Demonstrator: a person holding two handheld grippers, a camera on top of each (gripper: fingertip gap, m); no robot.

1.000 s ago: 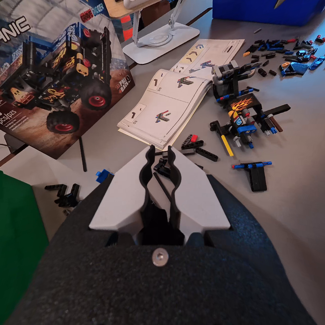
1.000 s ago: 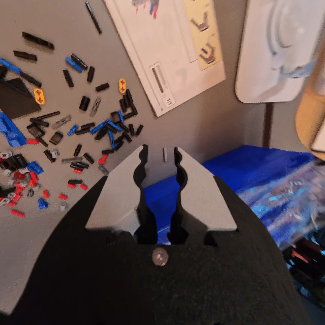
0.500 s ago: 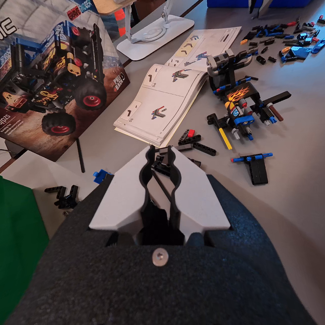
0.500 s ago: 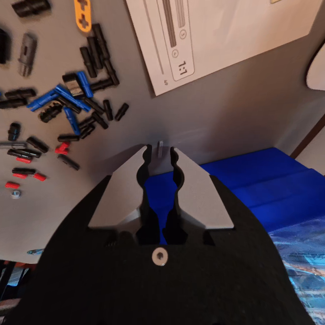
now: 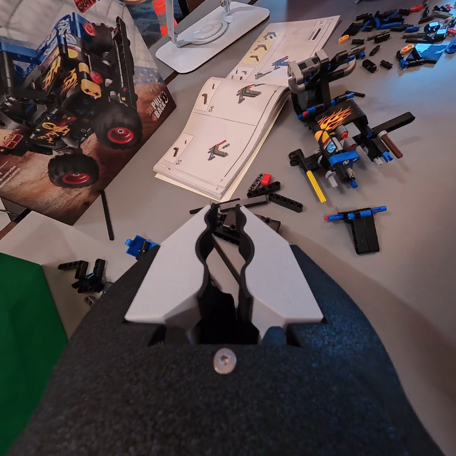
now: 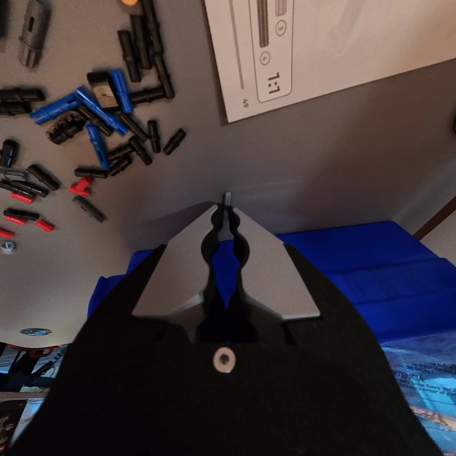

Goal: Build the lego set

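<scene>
- Your right hand-held gripper (image 6: 224, 209) pinches the small grey pin (image 6: 226, 198) at the tips: light, stiff, slippery; grip mid-shaft.
- Your left hand-held gripper (image 5: 224, 212) is parted, empty.

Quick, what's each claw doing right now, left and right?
Left claw: open, holding nothing, above loose black pieces.
Right claw: closed on a small grey pin.
</scene>
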